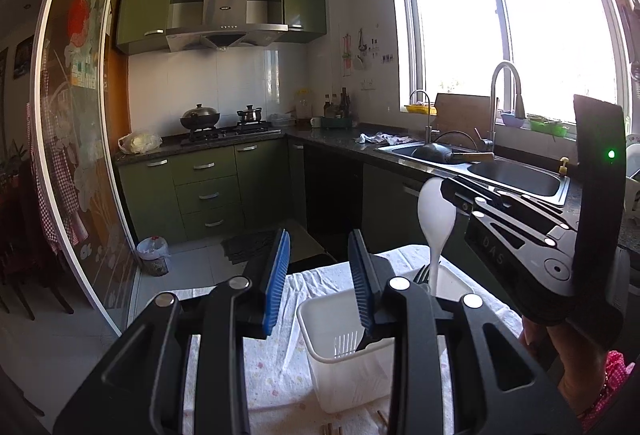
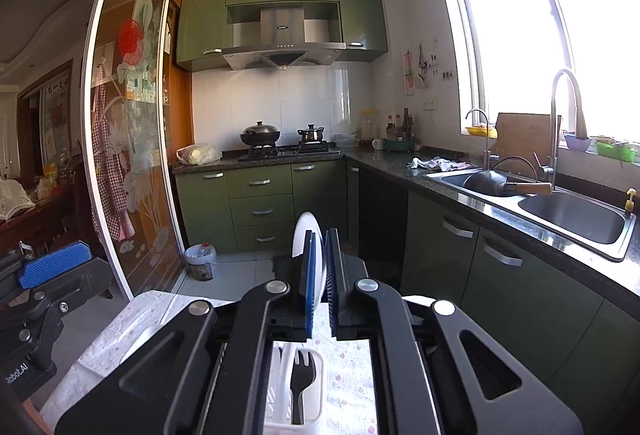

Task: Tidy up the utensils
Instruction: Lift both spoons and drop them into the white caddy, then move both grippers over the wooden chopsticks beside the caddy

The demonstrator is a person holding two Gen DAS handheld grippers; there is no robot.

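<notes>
Right gripper (image 2: 320,275) clamped on white plastic spoon (image 1: 436,223), long axis upright, bowl up (handle down in white slotted plastic caddy (image 1: 344,347)), left gripper (image 1: 320,275) fingers apart above caddy, black plastic fork (image 2: 302,383) standing inside, tines up.

Spoon (image 1: 435,219) handle behind gripper linkage

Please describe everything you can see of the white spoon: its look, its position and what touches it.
The white spoon looks like smooth, glossy plastic, with an oval bowl and a narrow handle. It stands nearly upright, bowl up and handle down. The right gripper is shut on its bowl. The handle reaches down into the far compartment of the white utensil holder, beside a black fork. Its lower tip is hidden. The left gripper is open and does not touch it.
</notes>
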